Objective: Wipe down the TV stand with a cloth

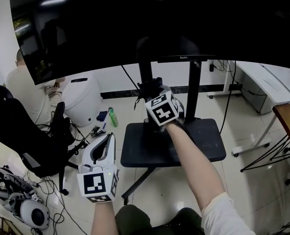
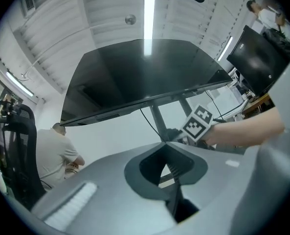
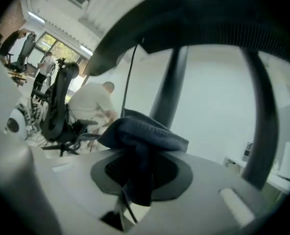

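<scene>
Pinching cloth (image 3: 144,133) in right gripper (image 3: 132,195) at the stand (image 1: 203,141), holding left gripper (image 2: 167,168) closed, empty (idle); might snag that cable (image 1: 129,77) and lose grip.

A small "Redmi" logo sits on the TV (image 1: 154,23); nothing else legible.

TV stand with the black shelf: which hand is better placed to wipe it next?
Right. The right tongs grip the dark blue cloth by the black stand post; the left tongs are shut and empty.
</scene>
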